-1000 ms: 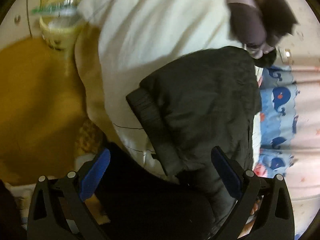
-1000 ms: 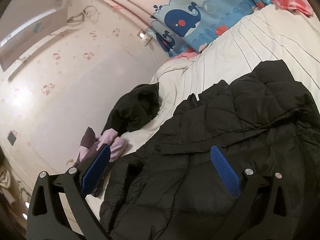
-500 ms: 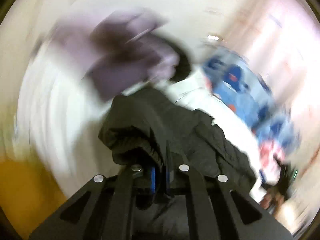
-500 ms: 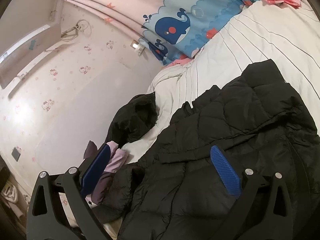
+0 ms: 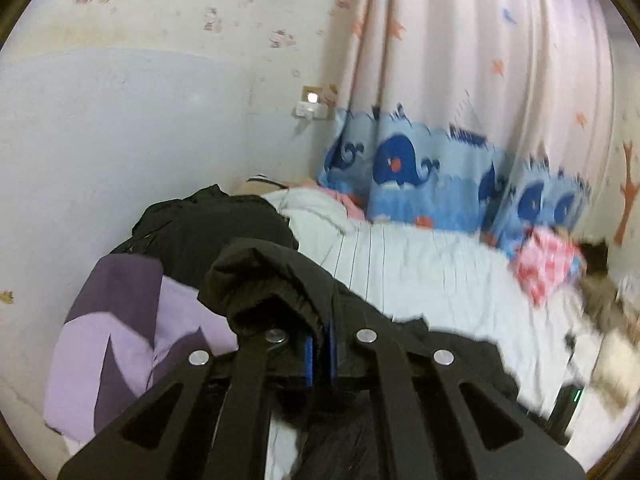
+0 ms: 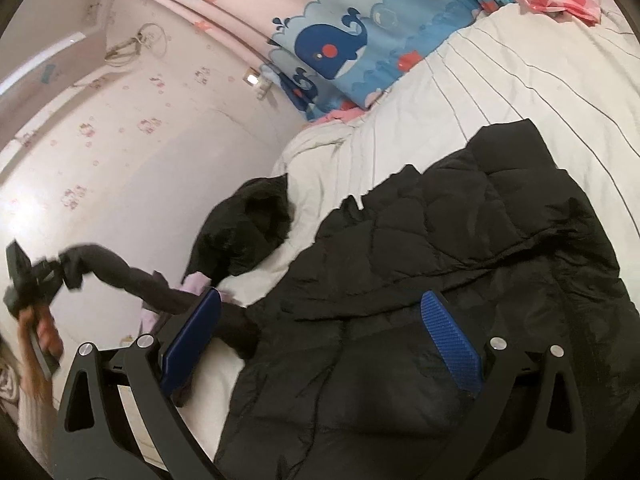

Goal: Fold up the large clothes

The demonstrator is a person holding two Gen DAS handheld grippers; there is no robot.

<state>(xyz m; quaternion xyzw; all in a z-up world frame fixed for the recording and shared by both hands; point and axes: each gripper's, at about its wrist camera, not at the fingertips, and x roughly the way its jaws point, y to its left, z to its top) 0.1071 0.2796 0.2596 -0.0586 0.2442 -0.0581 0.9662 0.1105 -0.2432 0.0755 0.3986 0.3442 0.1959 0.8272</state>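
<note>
A black quilted jacket (image 6: 460,260) lies spread on the white striped bed sheet (image 6: 500,80). My right gripper (image 6: 320,304) hovers open just above the jacket's near part, with nothing between its blue pads. My left gripper (image 5: 318,350) is shut on the jacket's sleeve cuff (image 5: 272,280) and holds it up off the bed. In the right wrist view the left gripper (image 6: 58,270) is at the far left, in a person's hand (image 6: 44,332). The raised sleeve (image 6: 120,276) stretches from it back down to the jacket.
A second black garment (image 6: 248,232) and a purple garment (image 5: 120,320) lie bunched by the wall at the bed's left edge. A whale-print curtain (image 5: 404,168) hangs behind the bed. A pink patterned cloth (image 5: 544,264) lies at the far right.
My left gripper went from open over the sleeve to shut on its cuff, then rose and rolled, lifting the sleeve. The right gripper has hardly moved.
</note>
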